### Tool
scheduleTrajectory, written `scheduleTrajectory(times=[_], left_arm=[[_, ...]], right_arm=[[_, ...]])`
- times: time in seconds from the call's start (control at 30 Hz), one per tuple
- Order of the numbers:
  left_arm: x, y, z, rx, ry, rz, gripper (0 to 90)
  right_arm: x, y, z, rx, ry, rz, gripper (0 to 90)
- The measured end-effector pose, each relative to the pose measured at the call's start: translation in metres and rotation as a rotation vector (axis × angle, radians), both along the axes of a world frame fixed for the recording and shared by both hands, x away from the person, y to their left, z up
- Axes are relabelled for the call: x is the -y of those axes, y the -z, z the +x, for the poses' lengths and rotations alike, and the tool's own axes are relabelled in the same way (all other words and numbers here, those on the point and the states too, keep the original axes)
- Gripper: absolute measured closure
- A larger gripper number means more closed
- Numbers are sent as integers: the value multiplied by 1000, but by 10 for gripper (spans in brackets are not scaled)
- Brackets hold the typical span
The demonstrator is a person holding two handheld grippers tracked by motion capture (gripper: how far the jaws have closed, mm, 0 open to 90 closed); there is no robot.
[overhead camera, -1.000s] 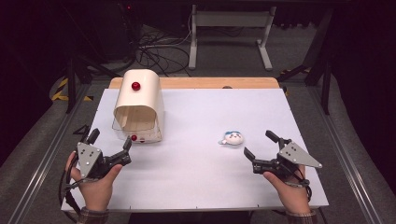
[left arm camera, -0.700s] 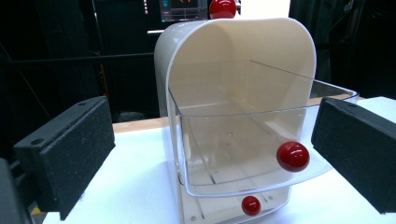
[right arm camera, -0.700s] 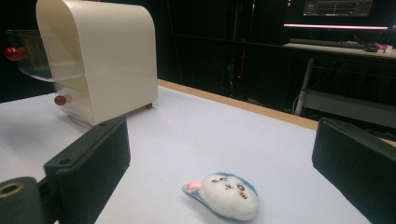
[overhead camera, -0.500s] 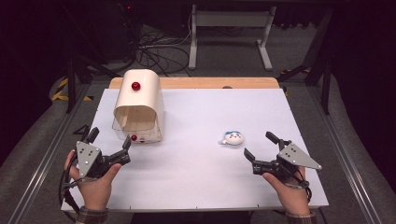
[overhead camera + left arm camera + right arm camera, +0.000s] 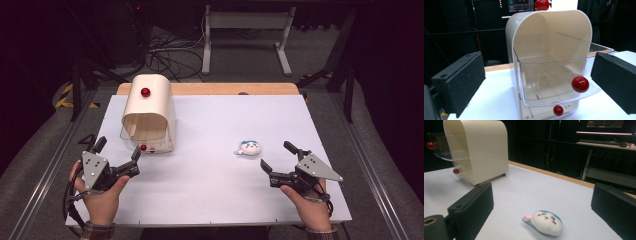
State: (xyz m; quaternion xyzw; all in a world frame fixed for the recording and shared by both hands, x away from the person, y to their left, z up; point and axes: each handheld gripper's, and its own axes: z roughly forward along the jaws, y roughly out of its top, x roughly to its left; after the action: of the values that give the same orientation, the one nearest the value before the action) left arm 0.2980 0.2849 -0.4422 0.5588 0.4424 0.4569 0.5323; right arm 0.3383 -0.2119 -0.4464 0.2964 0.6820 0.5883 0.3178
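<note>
The plush toy (image 5: 543, 222) is seen lying on the table (image 5: 210, 190) ahead of and between the spread jaws of the right gripper (image 5: 277, 161), untouched; the left gripper (image 5: 117, 156) is held wide open, facing the cream cabinet (image 5: 549, 60).

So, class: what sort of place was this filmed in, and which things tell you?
Probably a lab or test workshop, not a home: a white table in a dark room, loose cables on the floor behind it, a lit monitor and handheld grippers, left gripper and right gripper.

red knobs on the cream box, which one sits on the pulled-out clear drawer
The middle red knob, on the curved front of the open clear upper drawer. The top knob sits on the box's roof; the lowest knob is on the closed bottom drawer.
</note>
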Motion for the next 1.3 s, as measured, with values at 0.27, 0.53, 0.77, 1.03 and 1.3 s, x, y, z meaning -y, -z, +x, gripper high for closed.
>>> scheduleTrajectory(times=[0.27,0.53,0.77,1.03,1.3], left_arm=[[-1,0,3,-5,12,2,2],[-1,-1,2,-13,26,1,2],[-1,-2,2,-20,46,4,2],[-3,-2,2,-22,48,2,2],[-4,-4,0,-20,52,5,2]], right_arm=[[-1,3,1,-25,3,-22,54],[-5,4,4,-58,-1,-45,57],[-12,9,12,-115,-10,-103,43],[-14,14,24,-167,-1,-144,49],[-19,15,32,-230,5,-178,59]])
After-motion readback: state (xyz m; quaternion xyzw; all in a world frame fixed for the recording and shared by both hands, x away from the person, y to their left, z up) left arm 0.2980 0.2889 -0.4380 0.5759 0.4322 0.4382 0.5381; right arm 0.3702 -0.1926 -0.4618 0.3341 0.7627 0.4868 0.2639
